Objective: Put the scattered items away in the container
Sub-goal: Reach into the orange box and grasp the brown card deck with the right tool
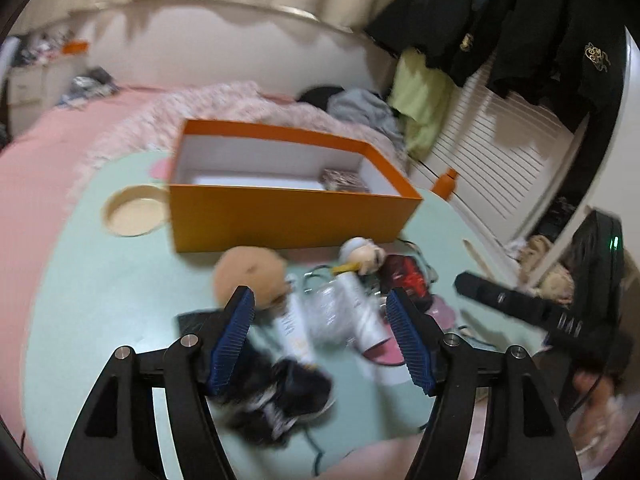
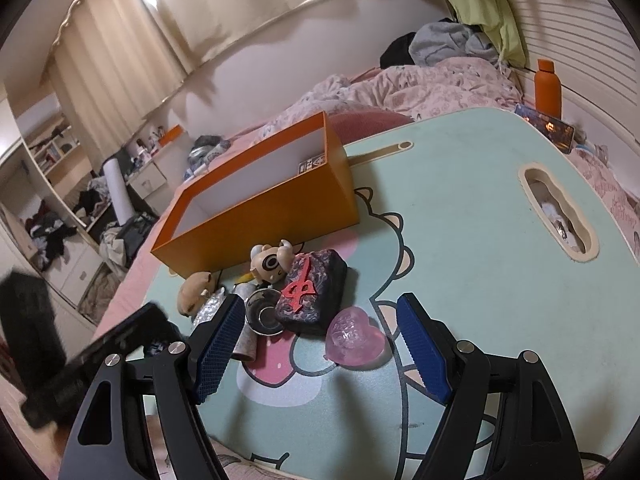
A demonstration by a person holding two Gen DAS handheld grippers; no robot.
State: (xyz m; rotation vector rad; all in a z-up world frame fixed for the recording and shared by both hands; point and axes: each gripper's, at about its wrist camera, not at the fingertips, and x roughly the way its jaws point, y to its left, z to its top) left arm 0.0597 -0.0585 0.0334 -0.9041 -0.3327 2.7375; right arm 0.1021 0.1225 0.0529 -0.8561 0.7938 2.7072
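One orange box (image 2: 256,208) stands open on the mint desk (image 2: 460,240), one dark packet (image 1: 345,181) in its corner. In front of it lie one tan plush (image 1: 250,276), one figurine (image 2: 271,263), one black pouch (image 2: 314,294), one pink heart (image 2: 354,338) and one white tube (image 1: 362,308). The left tool (image 1: 322,340) is about half open and empty, the tube beyond its fingers. The right tool (image 2: 320,350) gapes wide, empty, the heart between its fingers, untouched.
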